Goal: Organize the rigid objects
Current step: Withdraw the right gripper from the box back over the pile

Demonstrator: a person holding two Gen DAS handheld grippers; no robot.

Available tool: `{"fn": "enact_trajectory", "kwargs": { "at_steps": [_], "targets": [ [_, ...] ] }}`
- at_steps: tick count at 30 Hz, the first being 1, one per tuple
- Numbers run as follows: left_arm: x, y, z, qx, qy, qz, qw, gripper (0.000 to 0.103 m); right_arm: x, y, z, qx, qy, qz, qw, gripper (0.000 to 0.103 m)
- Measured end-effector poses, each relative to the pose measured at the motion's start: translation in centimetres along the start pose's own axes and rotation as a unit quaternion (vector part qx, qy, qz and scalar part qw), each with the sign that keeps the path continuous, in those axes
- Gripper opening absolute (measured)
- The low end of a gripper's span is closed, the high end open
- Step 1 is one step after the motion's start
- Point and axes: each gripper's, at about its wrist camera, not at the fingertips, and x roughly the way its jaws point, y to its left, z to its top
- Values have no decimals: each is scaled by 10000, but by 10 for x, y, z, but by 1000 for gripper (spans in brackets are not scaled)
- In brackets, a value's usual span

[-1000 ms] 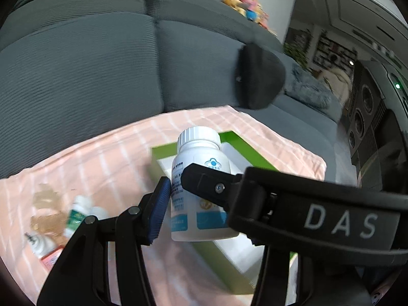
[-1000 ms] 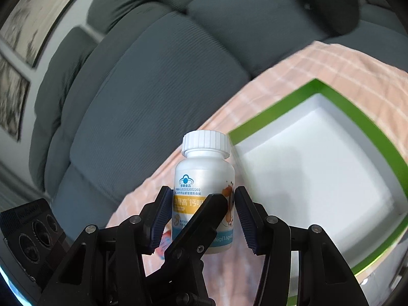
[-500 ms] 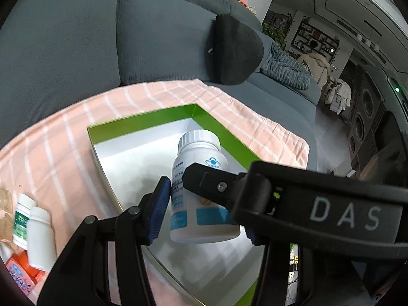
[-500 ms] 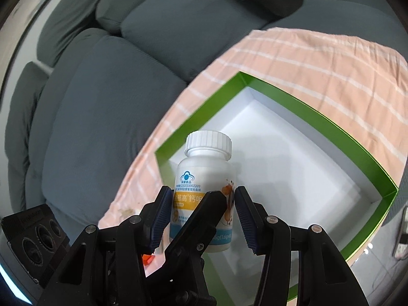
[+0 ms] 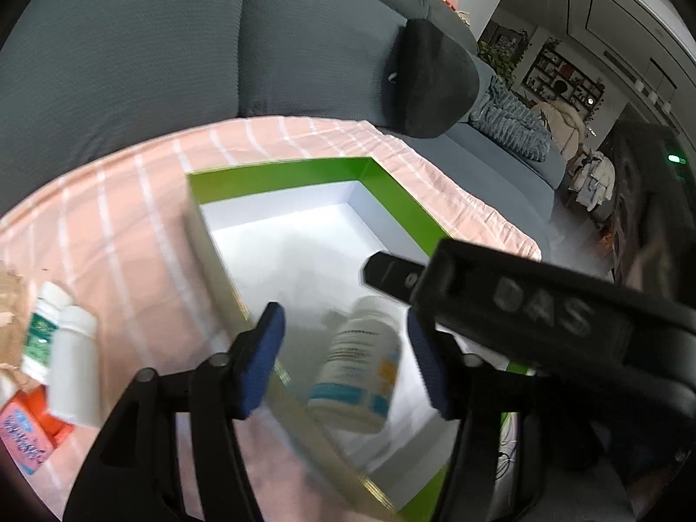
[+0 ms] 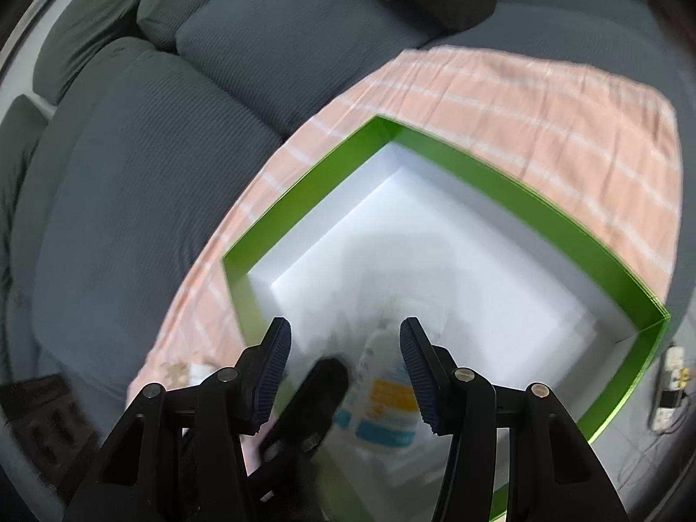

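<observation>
Left wrist view, left claw opening, released white bottle tilted between its pads, inside green box

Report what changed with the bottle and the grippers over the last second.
Both grippers came down over the green box. The white bottle, clamped upright before, now tilts inside the box, clear of the left gripper, whose jaws are opening, and the right gripper. The bottles on the cloth stayed put.

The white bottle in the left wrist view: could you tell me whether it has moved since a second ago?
Yes. The white bottle has dropped from between the opening left gripper pads, tilting, into the green box.
</observation>
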Motion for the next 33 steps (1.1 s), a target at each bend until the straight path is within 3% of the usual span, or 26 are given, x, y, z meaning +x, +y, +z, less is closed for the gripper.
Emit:
{"fn": "enact_trajectory", "kwargs": {
  "at_steps": [2,5,7,10,14,19,21,27,33],
  "targets": [
    [-13,11,-2,-142,-144,13,9998,72,-3,1,-1,3,-157,-197,9997,57],
    [-32,33,-4,-511,-222,83,9984,73,-4,2,-2,145,-334,-397,9985,63],
    [-53,49,-8,-667,-330,202,9970,75,-2,6,-3,91,-481,-753,9960,66],
    [-83,73,-18,-786,-457,613,9940,81,6,15,-4,-185,-631,-1244,9901,66],
    [-123,112,-38,-1145,-515,1104,9859,81,27,29,-7,-650,-648,-1744,9804,66],
    [-162,154,-63,-1824,-998,1323,9692,83,59,49,-21,-1252,-191,-1794,9756,66],
    [-168,170,-69,-2181,-967,1380,9613,83,64,52,-26,-1315,-163,-1822,9743,66],
    [-179,184,-68,-2473,-999,1645,9496,83,59,56,-37,-1624,-91,-1921,9678,66],
    [-188,191,-76,-2700,-994,1710,9423,83,59,80,-58,-2005,232,-1434,9689,66]
  ]
}}
